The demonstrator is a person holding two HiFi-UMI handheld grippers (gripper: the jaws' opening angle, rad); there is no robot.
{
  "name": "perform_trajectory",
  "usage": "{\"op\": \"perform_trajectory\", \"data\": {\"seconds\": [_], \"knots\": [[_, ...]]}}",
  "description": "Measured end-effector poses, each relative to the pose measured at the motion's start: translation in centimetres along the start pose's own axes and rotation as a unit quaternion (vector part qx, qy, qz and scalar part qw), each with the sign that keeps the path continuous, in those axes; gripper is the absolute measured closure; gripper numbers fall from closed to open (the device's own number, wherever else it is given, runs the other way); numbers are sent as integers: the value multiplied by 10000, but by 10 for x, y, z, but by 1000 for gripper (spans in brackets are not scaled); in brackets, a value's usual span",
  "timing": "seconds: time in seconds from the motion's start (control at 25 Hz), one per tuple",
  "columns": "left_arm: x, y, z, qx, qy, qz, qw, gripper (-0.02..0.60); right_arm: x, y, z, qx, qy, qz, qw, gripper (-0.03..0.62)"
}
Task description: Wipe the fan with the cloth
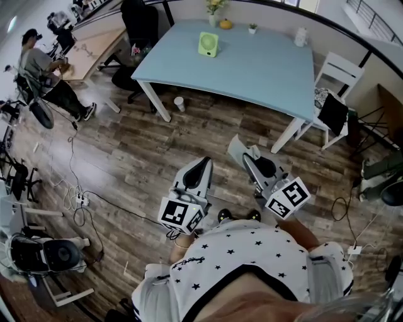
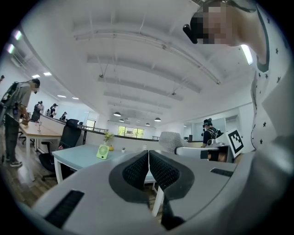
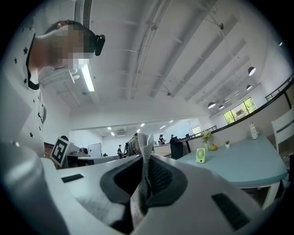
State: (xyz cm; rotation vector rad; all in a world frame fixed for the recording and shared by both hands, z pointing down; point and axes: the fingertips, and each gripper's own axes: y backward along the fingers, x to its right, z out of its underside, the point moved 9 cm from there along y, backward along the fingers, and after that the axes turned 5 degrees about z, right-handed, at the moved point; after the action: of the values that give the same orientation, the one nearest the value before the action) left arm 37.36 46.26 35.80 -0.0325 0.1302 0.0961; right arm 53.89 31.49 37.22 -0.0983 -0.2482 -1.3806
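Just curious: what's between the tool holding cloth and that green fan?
Head view: only bare wood-plank floor and pale blue tabletop separate the right tool, gripping grey cloth, from the small green fan.

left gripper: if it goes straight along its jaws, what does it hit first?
Probably the near edge of the light blue rectangular table, to the right of the small green square fan. The left gripper, jaws shut and empty, seems to have only open air before that, but depth is unclear.

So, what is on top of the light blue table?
A green fan, a vase of flowers, a yellow object, a small potted plant and a white container. Nothing covers the tabletop.
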Motion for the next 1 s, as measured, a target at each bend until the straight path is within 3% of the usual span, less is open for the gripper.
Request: {"op": "perform_trajectory", "data": {"seconds": [0.68, 1.0], "knots": [[-54, 30, 8, 23, 36, -55, 10000, 552, -27, -49, 22, -57, -288, -70, 9995, 577], [-83, 30, 10, -11, 93, -422, 9991, 552, -10, -94, 29, -214, -441, -247, 9985, 576]]}}
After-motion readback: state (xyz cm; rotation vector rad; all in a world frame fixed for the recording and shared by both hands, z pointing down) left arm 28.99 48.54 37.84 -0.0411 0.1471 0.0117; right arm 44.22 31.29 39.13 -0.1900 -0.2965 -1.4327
